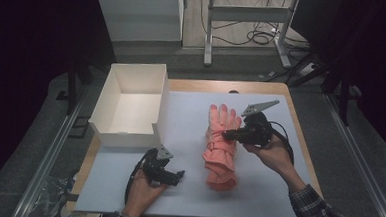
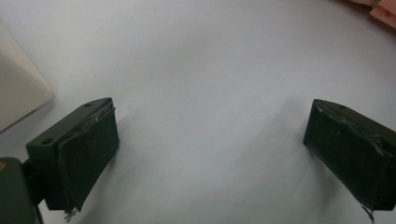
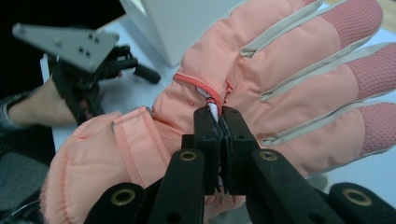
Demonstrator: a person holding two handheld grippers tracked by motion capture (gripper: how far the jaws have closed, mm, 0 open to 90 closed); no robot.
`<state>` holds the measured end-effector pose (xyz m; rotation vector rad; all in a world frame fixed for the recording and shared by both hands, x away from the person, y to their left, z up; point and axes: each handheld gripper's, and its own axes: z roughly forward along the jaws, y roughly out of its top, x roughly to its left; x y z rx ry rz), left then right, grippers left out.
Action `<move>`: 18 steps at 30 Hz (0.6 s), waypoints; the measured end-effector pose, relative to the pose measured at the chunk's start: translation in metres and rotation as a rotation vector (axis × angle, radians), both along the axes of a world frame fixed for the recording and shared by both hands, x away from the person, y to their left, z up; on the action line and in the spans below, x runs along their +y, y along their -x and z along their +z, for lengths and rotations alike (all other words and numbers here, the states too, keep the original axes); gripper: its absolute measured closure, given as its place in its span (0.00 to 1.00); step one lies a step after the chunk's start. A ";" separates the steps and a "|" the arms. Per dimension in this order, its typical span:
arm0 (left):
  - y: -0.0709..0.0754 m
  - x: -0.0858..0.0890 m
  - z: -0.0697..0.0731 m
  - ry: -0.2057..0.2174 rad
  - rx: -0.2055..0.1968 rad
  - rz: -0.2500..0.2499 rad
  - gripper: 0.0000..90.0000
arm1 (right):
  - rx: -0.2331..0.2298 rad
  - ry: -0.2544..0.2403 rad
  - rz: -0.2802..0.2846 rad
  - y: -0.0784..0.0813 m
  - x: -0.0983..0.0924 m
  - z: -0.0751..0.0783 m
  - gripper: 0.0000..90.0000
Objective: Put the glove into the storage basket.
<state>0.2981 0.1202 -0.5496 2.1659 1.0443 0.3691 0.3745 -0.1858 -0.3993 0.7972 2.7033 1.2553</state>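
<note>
right gripper (image 3: 219,116) pinches pink ski glove (image 1: 221,142) near desk's right edge. keep pinch tight, lift slow twd white box (image 1: 131,103). left gripper (image 2: 210,140) fingers spread, nothing btwn.

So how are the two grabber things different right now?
The left gripper has its jaws wide apart with nothing between them; the right gripper is pinched shut on the pink glove. The left one sits near the white box; the right one is over the glove. Both are black and hand-held.
</note>
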 end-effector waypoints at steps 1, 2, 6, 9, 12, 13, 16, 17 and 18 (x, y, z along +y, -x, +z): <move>0.000 0.000 0.000 0.000 0.000 0.000 0.03 | -0.002 0.007 0.006 0.004 -0.004 -0.004 0.95; 0.000 0.000 0.000 0.002 0.000 0.001 0.03 | 0.001 0.010 0.010 0.007 -0.006 -0.006 0.95; 0.000 0.000 0.000 0.002 0.000 0.001 0.03 | 0.017 0.020 0.019 0.010 -0.012 -0.019 0.95; 0.000 0.000 0.000 0.002 0.000 0.000 0.03 | 0.038 0.032 0.021 0.009 -0.012 -0.030 0.95; 0.000 0.000 0.000 0.002 -0.001 0.001 0.03 | 0.050 0.037 0.022 0.007 -0.011 -0.041 0.95; 0.000 0.000 0.000 0.002 -0.001 0.001 0.03 | 0.058 0.032 0.023 0.006 -0.010 -0.044 0.95; 0.000 0.000 0.000 0.001 -0.001 0.001 0.03 | 0.060 0.034 0.027 0.004 -0.007 -0.051 0.95; 0.000 0.000 0.000 0.001 -0.001 0.001 0.03 | 0.056 0.043 0.025 0.004 -0.005 -0.054 0.95; 0.000 0.000 0.000 0.001 -0.001 0.001 0.03 | 0.055 0.043 0.024 0.004 -0.004 -0.056 0.95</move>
